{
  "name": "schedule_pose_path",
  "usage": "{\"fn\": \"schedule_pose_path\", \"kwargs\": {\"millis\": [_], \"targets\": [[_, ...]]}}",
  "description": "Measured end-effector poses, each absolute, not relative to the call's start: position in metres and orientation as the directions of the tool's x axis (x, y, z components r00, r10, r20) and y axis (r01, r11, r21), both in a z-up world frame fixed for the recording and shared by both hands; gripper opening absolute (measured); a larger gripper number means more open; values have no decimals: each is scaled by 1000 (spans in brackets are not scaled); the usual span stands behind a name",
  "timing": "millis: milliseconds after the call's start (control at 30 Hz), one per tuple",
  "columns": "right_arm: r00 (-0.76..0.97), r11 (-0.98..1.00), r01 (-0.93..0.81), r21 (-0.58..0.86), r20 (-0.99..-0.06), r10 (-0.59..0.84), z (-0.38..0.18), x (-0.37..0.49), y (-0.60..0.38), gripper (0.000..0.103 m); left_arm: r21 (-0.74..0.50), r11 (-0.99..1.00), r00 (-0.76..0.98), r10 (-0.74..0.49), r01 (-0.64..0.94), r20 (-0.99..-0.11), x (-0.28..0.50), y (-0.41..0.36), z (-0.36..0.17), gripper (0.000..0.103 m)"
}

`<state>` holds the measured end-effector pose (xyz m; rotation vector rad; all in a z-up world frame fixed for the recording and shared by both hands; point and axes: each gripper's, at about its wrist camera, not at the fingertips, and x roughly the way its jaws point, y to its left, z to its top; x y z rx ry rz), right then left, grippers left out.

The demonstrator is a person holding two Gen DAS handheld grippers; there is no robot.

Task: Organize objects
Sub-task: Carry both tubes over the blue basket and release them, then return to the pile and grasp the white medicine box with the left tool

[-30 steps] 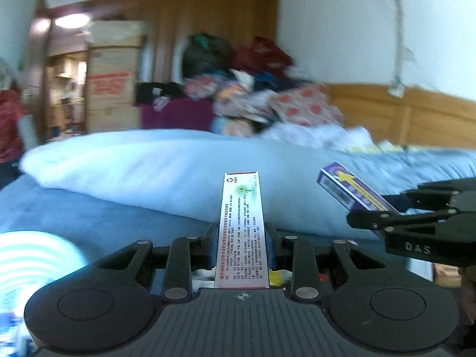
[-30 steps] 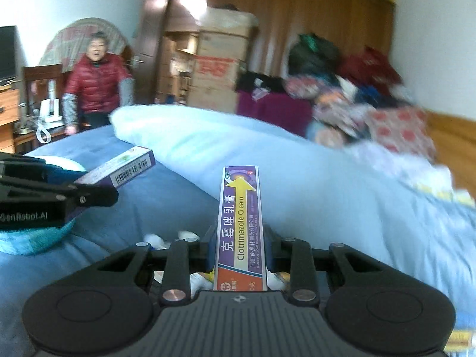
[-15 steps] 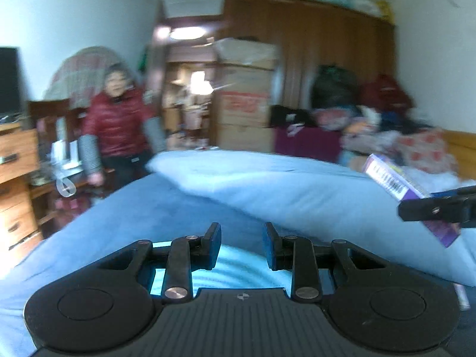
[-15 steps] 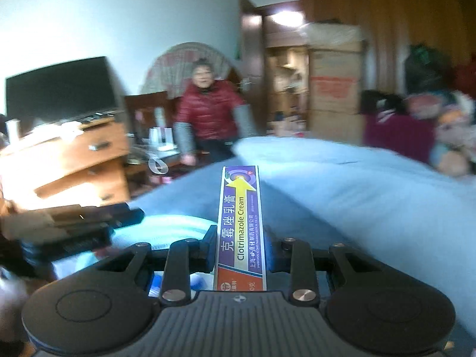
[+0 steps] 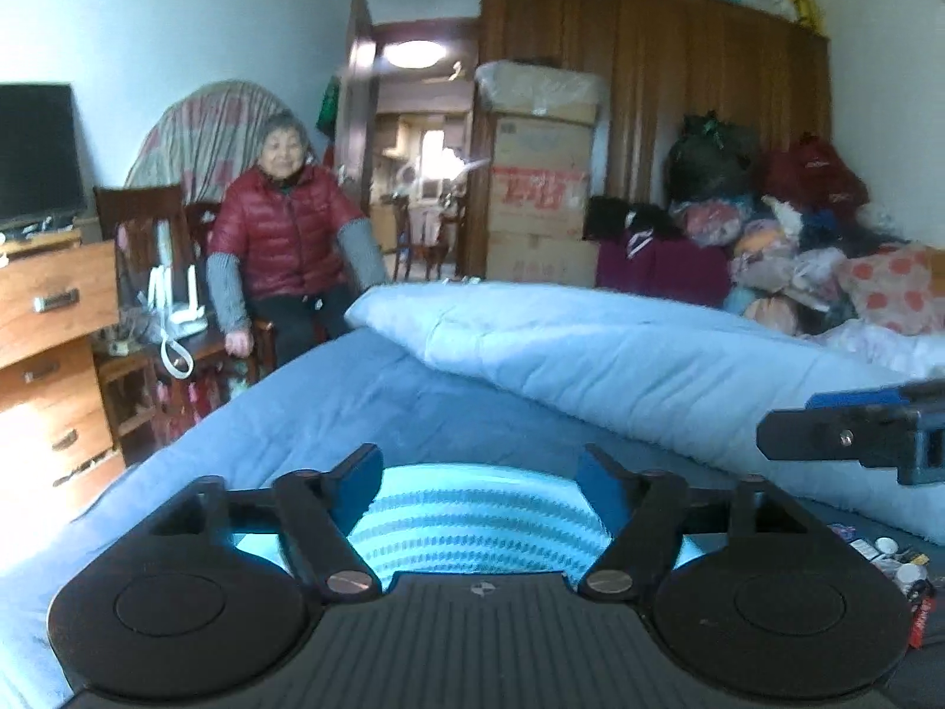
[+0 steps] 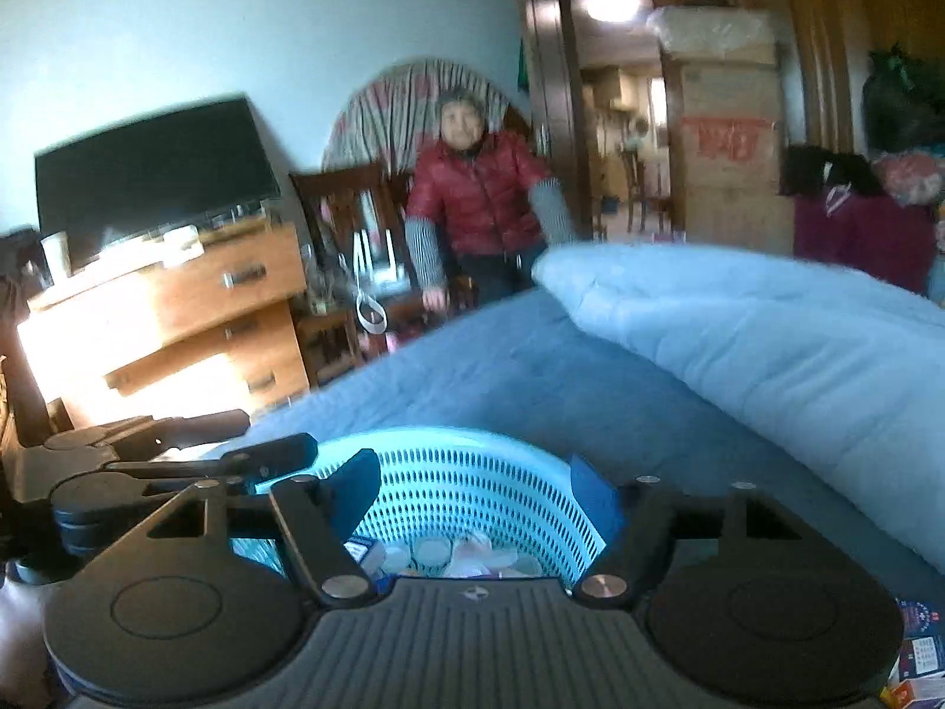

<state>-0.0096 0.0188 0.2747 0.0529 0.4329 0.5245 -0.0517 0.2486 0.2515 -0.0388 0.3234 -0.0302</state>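
Your left gripper [image 5: 478,487] and right gripper [image 6: 472,487] both hang over the basket [image 6: 472,490], jaws opening, nothing between them. Just below your right fingers, small items already lie inside. More boxes [image 6: 918,647] wait on the bed [image 6: 531,372] right of those fingers, so sorting looks unfinished.

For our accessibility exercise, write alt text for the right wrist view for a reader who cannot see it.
The right gripper, jaws opening and empty, hangs over a light blue perforated basket of small items on a blue bed. The left gripper reaches in from the left; beyond, a seated person in a red jacket.
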Motion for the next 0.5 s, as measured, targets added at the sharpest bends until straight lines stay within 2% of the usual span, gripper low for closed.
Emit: {"fn": "schedule_pose_path", "kwargs": {"millis": [67,133,167,200,267,333,400,500], "targets": [[823,882,-435,181,-317,471,257,-38,-14,76,-54,996,956,-84,72,-281,-62,229,254,95],[879,908,-369,198,-243,410,230,-72,-58,89,-72,985,959,-168,155,-227,-79,202,254,103],[904,926,-318,203,-230,361,215,-90,-81,91,-80,975,954,-221,209,-204,-87,185,252,103],[916,943,-264,205,-254,311,199,-103,-103,93,-90,963,942,-269,256,-202,-93,170,249,103],[918,977,-142,159,-349,190,165,-122,-147,91,-93,927,905,-374,362,-201,-103,129,237,103],[882,987,12,160,-467,65,132,-125,-192,83,-89,893,858,-449,442,-249,-102,91,216,103],[827,936,178,302,-561,24,98,-120,-251,77,-92,875,818,-478,475,-320,-93,58,189,103],[786,855,317,410,-619,5,62,-101,-304,76,-126,862,769,-497,491,-402,-75,28,154,103]]}}
